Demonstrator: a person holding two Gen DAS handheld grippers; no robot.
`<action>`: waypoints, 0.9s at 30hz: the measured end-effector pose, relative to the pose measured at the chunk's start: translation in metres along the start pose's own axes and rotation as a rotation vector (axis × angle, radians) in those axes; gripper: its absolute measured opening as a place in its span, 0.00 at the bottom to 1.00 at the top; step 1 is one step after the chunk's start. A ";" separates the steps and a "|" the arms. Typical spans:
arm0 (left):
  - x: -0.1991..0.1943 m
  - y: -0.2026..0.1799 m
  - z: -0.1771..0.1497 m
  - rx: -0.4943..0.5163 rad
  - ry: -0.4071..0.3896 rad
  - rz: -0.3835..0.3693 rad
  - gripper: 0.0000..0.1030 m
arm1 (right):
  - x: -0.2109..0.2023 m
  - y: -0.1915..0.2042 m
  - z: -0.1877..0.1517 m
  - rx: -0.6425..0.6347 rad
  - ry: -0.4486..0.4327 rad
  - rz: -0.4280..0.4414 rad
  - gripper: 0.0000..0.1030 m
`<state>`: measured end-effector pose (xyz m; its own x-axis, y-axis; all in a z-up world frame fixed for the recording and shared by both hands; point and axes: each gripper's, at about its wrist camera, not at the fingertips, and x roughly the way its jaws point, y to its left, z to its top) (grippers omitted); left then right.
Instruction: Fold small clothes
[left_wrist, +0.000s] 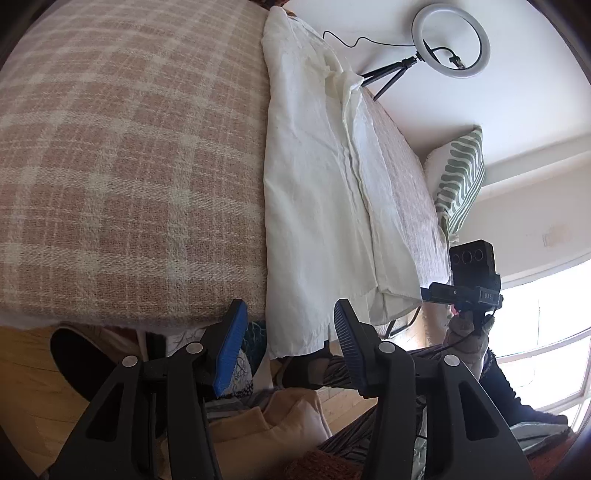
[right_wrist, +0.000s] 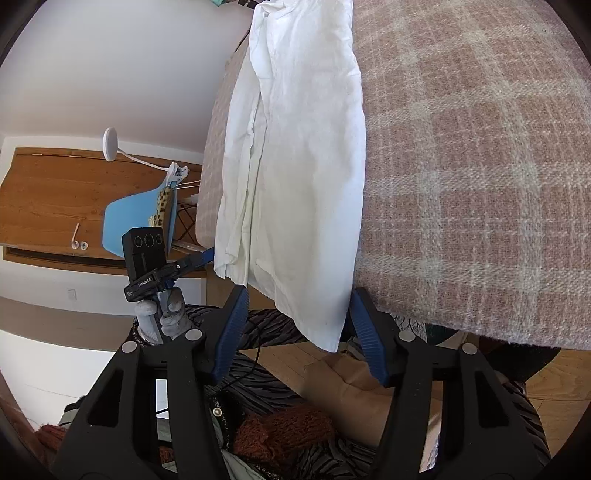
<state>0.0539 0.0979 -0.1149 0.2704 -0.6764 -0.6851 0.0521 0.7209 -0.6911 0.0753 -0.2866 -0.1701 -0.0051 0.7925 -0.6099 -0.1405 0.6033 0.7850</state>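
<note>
A white garment (left_wrist: 314, 206) lies in a long folded strip on the pink plaid blanket (left_wrist: 129, 166), its near end hanging over the edge. My left gripper (left_wrist: 288, 332) is open, its jaws on either side of that hanging end without touching it. In the right wrist view the same garment (right_wrist: 295, 166) hangs over the blanket edge (right_wrist: 480, 184). My right gripper (right_wrist: 297, 321) is open, jaws straddling the lower hem. Each view shows the other gripper beside the garment: the right one (left_wrist: 469, 288), the left one (right_wrist: 155, 266).
A ring light on a tripod (left_wrist: 450, 40) and a green striped pillow (left_wrist: 461, 181) stand past the bed. A blue chair (right_wrist: 136, 221) and a wooden desk (right_wrist: 55, 195) are on the other side. Clothes lie piled on the wooden floor (right_wrist: 288, 428) below the grippers.
</note>
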 end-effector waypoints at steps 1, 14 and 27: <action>0.002 0.000 0.000 0.000 0.007 -0.002 0.44 | 0.003 -0.001 -0.001 0.009 0.014 0.005 0.42; 0.005 -0.001 -0.006 -0.021 0.048 -0.074 0.06 | 0.013 -0.004 -0.003 0.022 0.048 0.024 0.11; -0.013 -0.032 0.028 0.026 -0.099 -0.158 0.04 | -0.020 0.018 0.017 0.023 -0.112 0.155 0.10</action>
<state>0.0760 0.0875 -0.0772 0.3500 -0.7643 -0.5416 0.1260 0.6113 -0.7813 0.0898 -0.2904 -0.1420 0.0855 0.8805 -0.4662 -0.1238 0.4737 0.8720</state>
